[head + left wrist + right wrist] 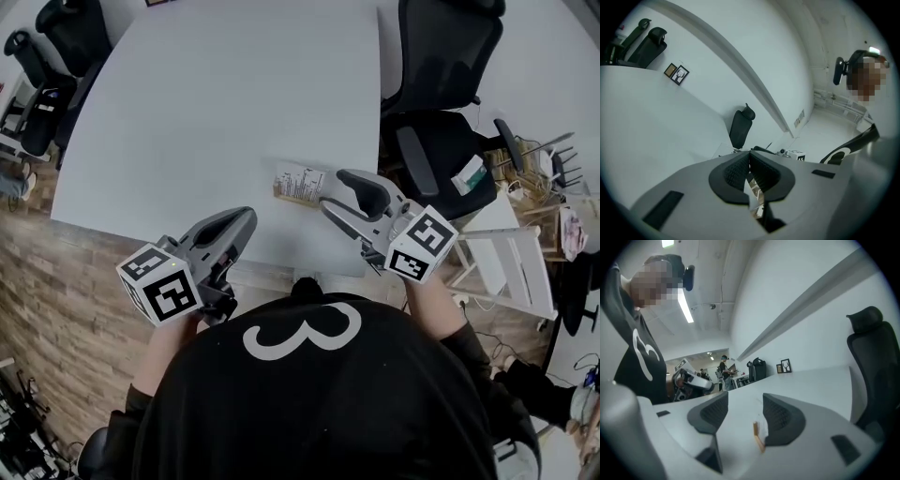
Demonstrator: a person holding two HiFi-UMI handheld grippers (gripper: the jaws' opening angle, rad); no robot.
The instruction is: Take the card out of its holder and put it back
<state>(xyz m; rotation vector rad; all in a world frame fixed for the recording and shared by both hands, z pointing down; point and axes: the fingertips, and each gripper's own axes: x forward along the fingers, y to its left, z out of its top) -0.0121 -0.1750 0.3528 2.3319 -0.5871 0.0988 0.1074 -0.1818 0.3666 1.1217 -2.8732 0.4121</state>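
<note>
Seen from the head camera, a person in a black shirt (319, 412) marked with a white "3" (305, 333) holds two grippers at the near edge of a white table (234, 94). The card (302, 181) lies low in the middle of the frame, close to that edge. It appears to sit in its wooden holder (279, 194), a thin brown strip along its left side. Its print is too small to read.

The right gripper (334, 190) reaches in from the lower right with its jaws wide apart. In the right gripper view the holder (757, 439) shows edge-on between the pads, just beside the right one and well apart from the left; neither pad presses on it. The left gripper (246, 217) sits at the lower left, off the card, and its own view shows its jaws together with the pads meeting at the tips.

Black office chairs (441, 56) crowd the table's upper right corner, and more chairs (70, 28) stand at the upper left. A white stool (511, 267) is at the right, above a clutter of cables. Wood flooring (47, 300) runs down the left. A small framed picture (784, 366) stands at the table's far end, and people (723, 369) stand in the room beyond it.
</note>
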